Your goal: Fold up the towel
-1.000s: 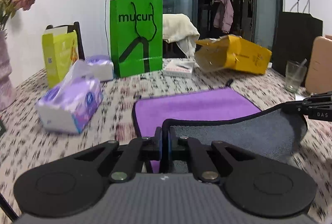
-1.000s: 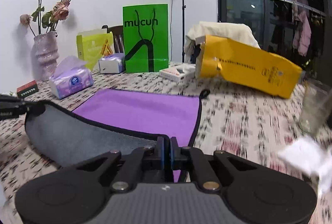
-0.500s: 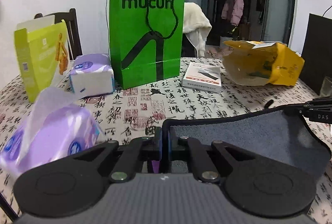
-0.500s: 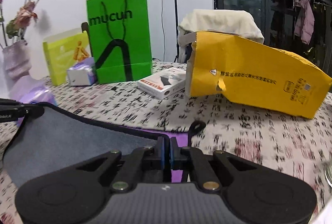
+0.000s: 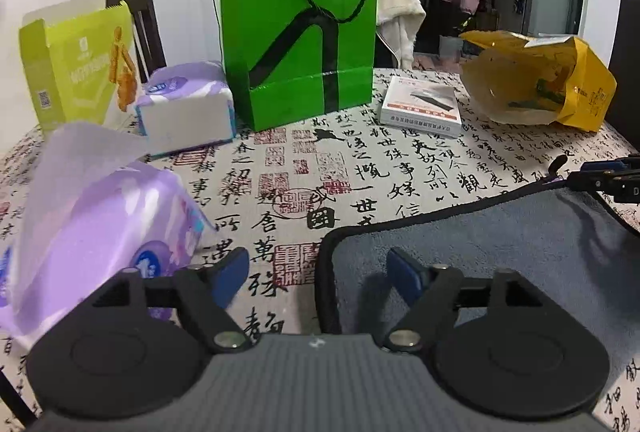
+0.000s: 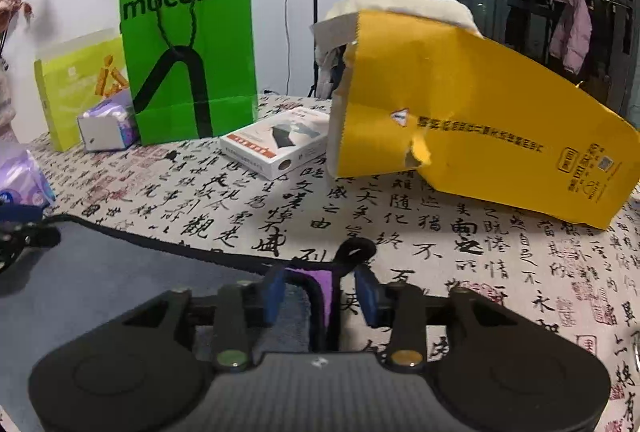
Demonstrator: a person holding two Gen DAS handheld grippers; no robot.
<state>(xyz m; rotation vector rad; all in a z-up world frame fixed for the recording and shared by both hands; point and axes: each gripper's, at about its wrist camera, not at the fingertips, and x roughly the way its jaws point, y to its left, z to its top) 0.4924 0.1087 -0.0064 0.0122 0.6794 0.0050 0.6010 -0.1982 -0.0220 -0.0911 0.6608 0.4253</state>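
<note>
The left gripper point(image 5: 318, 270) stood spread over the towel's point(image 5: 500, 232) corner. The right gripper point(image 6: 320, 292) was spread too, straddling the other corner.

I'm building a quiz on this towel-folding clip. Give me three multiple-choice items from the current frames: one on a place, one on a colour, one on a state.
1. Where does the small white box lie?
A. Between the green bag and the yellow bag
B. On the towel
C. Left of the tissue pack

2. What colour is the towel's upward face?
A. Green
B. Grey
C. Yellow

3. How do the two grippers stand?
A. Both shut on the towel
B. Left shut, right open
C. Both open

Answers:
1 A: the left wrist view shows the box on the table between the two bags.
2 B: the folded-over face is grey; purple peeks out only at the corner.
3 C: the left gripper and right gripper both show their blue fingers apart, with the towel's edge lying loose between them.
</note>
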